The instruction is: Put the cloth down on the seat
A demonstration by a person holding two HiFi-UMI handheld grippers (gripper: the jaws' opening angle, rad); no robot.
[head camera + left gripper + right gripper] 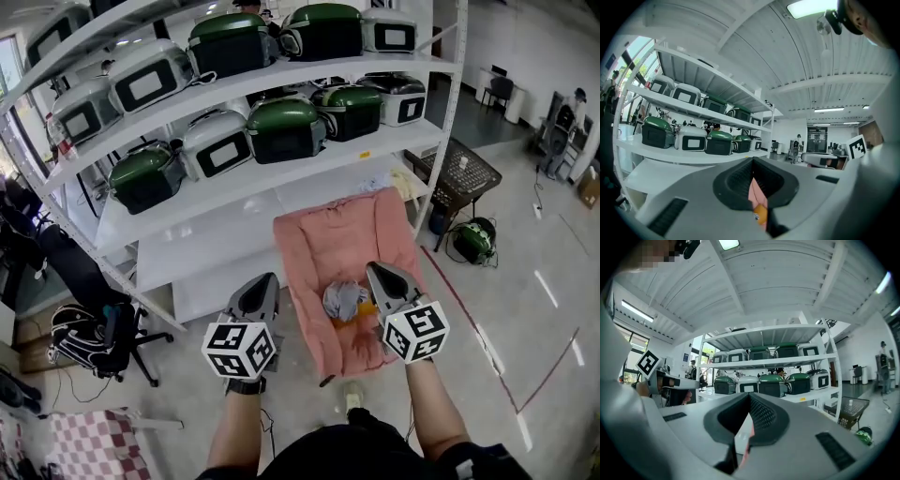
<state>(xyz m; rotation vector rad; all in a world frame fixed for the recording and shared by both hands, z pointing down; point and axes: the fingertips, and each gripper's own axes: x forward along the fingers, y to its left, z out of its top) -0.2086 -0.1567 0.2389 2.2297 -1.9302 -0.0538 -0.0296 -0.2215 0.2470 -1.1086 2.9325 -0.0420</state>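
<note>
Now we see the cloth [344, 300] on the seat [328, 244], between our left gripper [262, 286] and right gripper [382, 277], both closed and empty, nearer the right.

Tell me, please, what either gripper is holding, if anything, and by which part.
Nothing is held: the left gripper and right gripper are both shut and empty, and the crumpled grey cloth lies on the pink padded seat.

A grey cloth [344, 300] lies crumpled on the pink seat [309, 248].
</note>
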